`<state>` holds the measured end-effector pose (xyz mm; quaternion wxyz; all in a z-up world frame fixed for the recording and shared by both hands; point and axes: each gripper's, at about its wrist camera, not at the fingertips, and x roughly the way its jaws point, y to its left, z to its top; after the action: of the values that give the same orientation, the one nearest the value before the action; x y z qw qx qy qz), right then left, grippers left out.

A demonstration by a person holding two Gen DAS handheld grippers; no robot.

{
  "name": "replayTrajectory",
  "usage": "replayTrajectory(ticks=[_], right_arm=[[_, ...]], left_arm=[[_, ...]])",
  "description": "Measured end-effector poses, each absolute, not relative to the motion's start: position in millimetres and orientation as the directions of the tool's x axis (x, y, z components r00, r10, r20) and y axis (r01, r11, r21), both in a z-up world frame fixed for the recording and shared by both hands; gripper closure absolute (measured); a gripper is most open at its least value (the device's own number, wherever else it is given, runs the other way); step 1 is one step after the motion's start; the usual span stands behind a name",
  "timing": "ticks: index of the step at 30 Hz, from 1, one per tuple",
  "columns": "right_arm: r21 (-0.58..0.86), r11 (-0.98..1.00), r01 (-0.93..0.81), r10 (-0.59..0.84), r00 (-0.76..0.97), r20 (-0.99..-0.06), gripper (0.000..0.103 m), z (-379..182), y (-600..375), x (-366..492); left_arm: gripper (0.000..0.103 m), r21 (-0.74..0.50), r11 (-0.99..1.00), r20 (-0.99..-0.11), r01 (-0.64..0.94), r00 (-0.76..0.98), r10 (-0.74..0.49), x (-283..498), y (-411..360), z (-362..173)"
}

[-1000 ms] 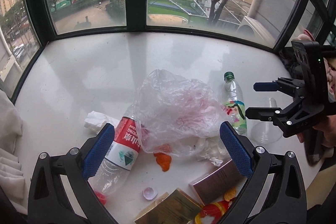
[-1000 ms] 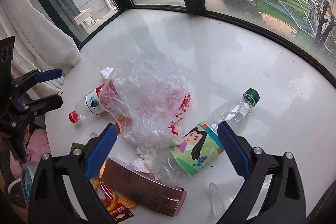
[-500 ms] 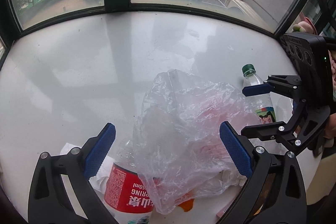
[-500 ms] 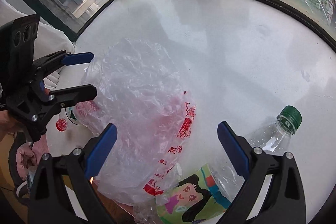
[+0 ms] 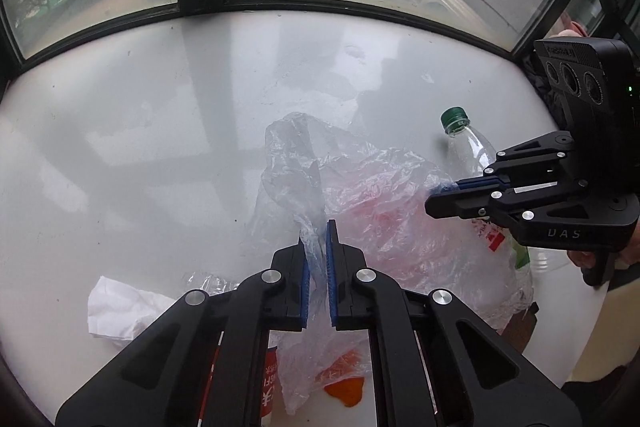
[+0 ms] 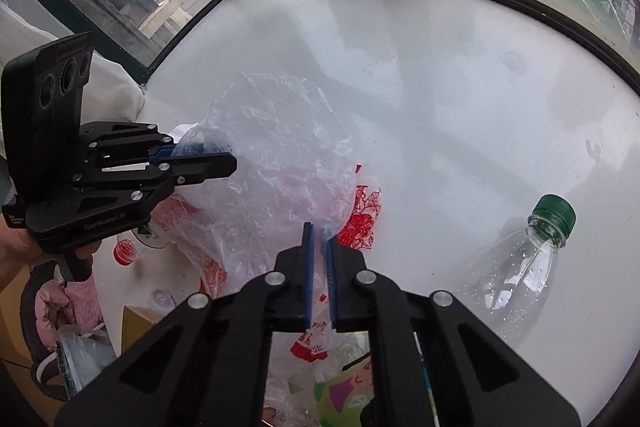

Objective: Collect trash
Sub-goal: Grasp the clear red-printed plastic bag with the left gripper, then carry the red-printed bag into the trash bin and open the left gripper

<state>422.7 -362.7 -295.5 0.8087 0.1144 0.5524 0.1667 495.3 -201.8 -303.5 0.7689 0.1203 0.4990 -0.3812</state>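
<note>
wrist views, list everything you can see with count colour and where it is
plastic bag: 1, clear with red print, middle of the table, pinched at two spots
green-capped bottle: 1, clear, lying right of the bag
red-label bottle: 1, partly under the bag
crumpled tissue: 1, white, left of the bag
orange scrap: 1, under the bag's near edge
table: 1, white, by the windows
left gripper: black, blue pads, shut on the bag
right gripper: black, blue pads, shut on the bag
</note>
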Motion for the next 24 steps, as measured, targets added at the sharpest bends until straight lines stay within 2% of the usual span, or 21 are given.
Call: replayTrajectory(ticks=[15,24], right_arm=[[0.398,0.904,-0.159,0.427,0.422,-0.8,0.097,-228,-362,372],[0.388,0.897,-0.212,0.442,0.424,-0.79,0.097,-190,-338,320]], left_arm=[[0.099,-0.254,0.705,-0.791,0.662,0.277,-0.545,443,-187,-240],[0.099,-0.219,0.733,-0.765,0.645,0.353,-0.539,382,-166,-186]])
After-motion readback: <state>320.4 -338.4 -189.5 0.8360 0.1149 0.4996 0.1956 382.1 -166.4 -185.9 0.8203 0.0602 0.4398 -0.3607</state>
